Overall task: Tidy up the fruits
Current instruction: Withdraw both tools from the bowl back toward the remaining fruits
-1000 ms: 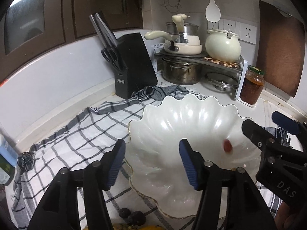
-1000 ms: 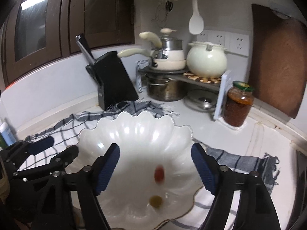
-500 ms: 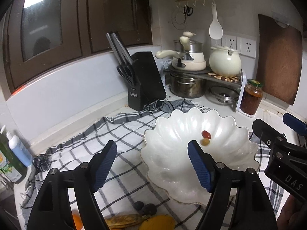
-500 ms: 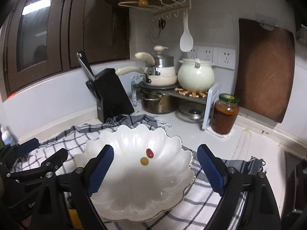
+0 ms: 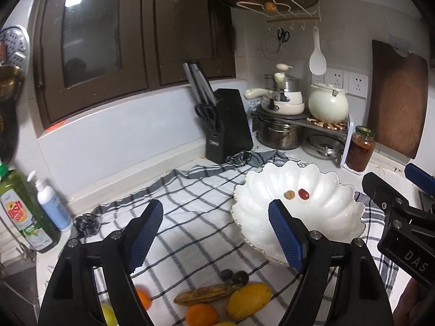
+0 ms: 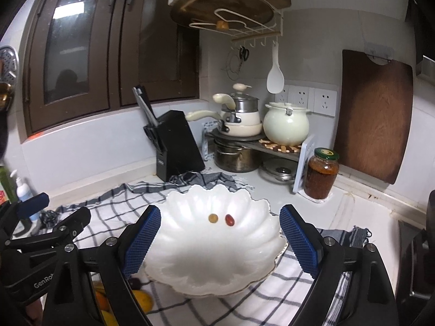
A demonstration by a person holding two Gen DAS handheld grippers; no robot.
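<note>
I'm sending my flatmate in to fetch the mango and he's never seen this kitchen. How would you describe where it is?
Start at the big white scalloped bowl on the checked cloth. On the cloth just in front of the bowl lies a small heap of fruit. The mango is the plump yellow oval there, next to the brown-spotted banana; the oranges are rounder and deeper in colour.

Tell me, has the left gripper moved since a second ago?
Yes. The left gripper has pulled up and back from the white bowl; the bowl looks smaller, and the fruit on the cloth, like the mango, is now visible.
</note>
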